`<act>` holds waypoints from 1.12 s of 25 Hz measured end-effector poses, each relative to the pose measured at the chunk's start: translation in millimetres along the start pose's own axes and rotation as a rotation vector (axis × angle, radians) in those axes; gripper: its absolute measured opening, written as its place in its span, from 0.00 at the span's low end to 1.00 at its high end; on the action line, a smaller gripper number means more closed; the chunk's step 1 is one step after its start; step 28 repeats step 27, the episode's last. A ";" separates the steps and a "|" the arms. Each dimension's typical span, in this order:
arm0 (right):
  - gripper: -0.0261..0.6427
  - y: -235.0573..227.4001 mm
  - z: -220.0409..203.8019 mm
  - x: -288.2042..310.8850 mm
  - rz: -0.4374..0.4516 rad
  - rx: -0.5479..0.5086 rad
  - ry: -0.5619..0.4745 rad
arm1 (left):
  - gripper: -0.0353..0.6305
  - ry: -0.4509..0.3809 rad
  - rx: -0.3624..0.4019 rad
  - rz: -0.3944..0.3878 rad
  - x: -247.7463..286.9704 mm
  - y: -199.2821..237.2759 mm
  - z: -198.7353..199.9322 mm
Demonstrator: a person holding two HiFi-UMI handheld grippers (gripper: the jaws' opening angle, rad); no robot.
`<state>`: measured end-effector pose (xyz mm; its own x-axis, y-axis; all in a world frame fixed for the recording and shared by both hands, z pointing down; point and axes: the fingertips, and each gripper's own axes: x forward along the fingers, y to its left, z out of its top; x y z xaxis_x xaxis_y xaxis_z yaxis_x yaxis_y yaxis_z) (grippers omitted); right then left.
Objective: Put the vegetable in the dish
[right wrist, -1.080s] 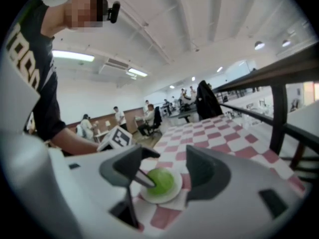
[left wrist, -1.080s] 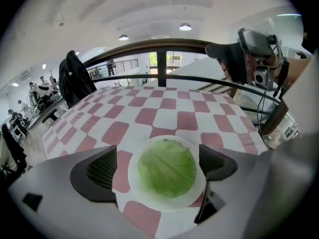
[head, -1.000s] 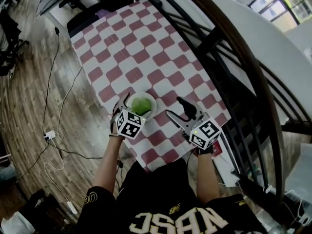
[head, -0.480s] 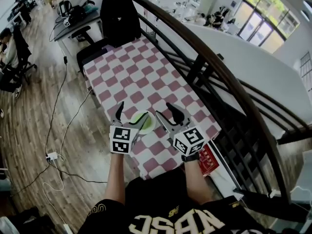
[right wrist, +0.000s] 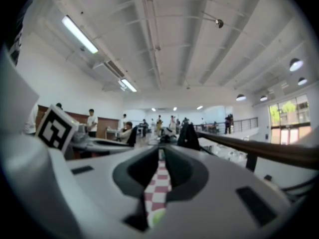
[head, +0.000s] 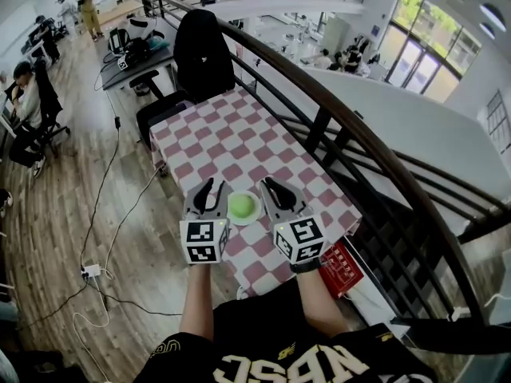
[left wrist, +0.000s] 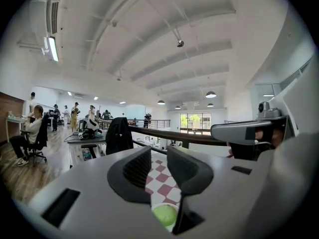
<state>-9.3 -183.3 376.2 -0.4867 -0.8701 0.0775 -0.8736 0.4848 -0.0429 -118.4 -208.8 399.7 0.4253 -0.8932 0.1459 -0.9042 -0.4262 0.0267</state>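
A white dish (head: pixel 255 215) sits near the front edge of the red-and-white checked table (head: pixel 239 134), with a round green vegetable (head: pixel 243 206) lying in it. My left gripper (head: pixel 211 188) hovers just left of the dish. Its jaws are closing with a narrow gap and nothing between them. My right gripper (head: pixel 272 185) hovers just right of the dish, its jaws closing to nearly touching, also empty. Both point away over the table. The left gripper view shows the vegetable (left wrist: pixel 164 215) below the left gripper (left wrist: pixel 158 154). Under the right gripper (right wrist: pixel 160 152) a green blur (right wrist: pixel 158 217) shows.
A black chair (head: pixel 204 54) stands at the table's far end. A dark railing (head: pixel 343 130) runs along the right side. A red box (head: pixel 338 266) lies by the near right corner. Cables (head: pixel 96 271) trail on the wooden floor at left, where people sit at desks.
Both grippers have drawn in beside the dish and their jaws have narrowed from wide open. The head view has tilted up to take in more of the room.
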 end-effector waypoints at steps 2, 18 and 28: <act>0.11 5.8 1.5 -3.1 -0.025 -0.003 0.001 | 0.14 -0.022 -0.016 0.020 -9.3 1.4 3.9; 0.10 36.2 4.7 -32.2 -0.031 -0.069 0.011 | 0.08 -0.078 -0.076 -0.032 -33.3 -24.2 11.4; 0.10 38.3 -7.2 -44.8 -0.034 -0.069 0.054 | 0.08 -0.073 -0.082 -0.051 -31.5 -38.2 2.9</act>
